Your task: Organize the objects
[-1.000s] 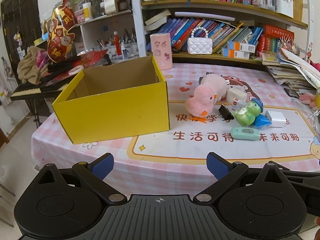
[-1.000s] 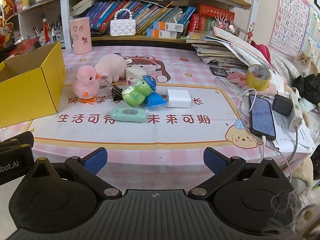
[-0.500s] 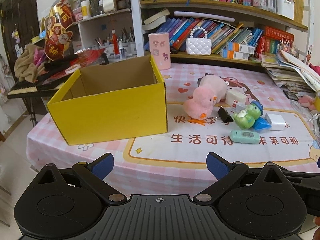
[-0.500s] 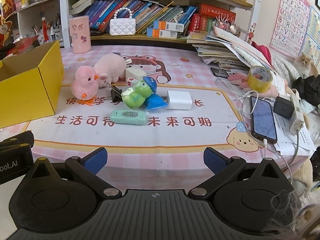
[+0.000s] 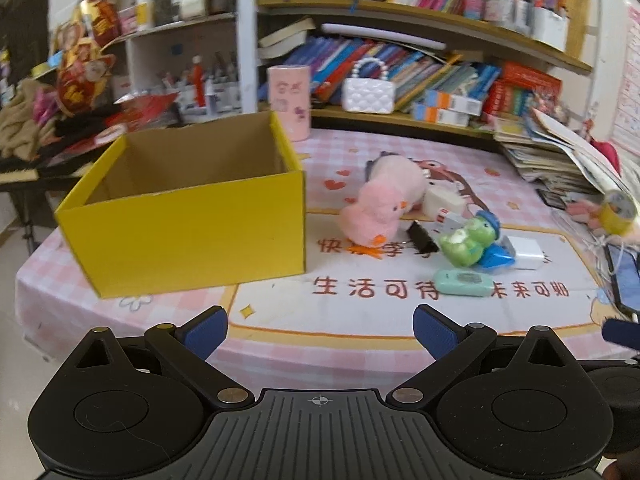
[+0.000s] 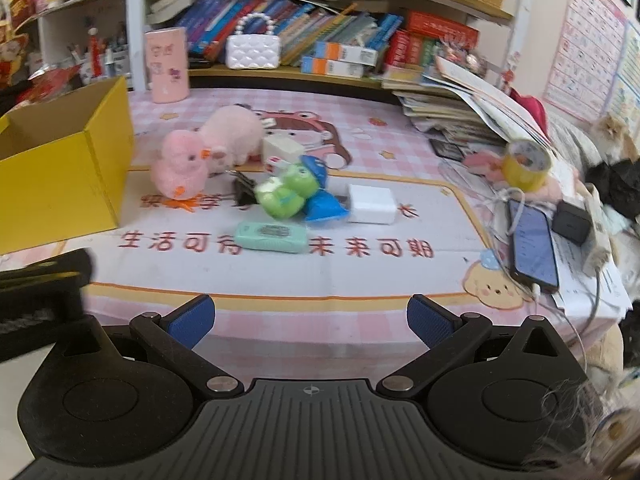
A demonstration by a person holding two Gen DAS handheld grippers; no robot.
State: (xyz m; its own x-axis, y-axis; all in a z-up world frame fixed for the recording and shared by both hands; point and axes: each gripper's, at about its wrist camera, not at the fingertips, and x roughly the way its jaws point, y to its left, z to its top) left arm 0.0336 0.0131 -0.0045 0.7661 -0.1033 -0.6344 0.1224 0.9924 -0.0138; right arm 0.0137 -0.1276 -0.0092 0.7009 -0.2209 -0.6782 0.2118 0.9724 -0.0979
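Here our left gripper [image 5: 320, 326] and right gripper [image 6: 311, 316] gape, holding nothing — only the left view shows inside the yellow cardboard box [image 5: 188, 216]; the black phone [image 6: 534, 246] lies wholly in the right.

Yellow box [image 5: 192, 216] top was open, I saw nothing above it. Right of box, toy cluster [image 6: 288, 196] crowded the mat; near-side mat bare.

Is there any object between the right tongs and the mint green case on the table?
No, nothing visible. The right tongs are open at the near table edge, and only bare tablecloth lies before the mint green case. The green frog toy and white charger sit behind it.
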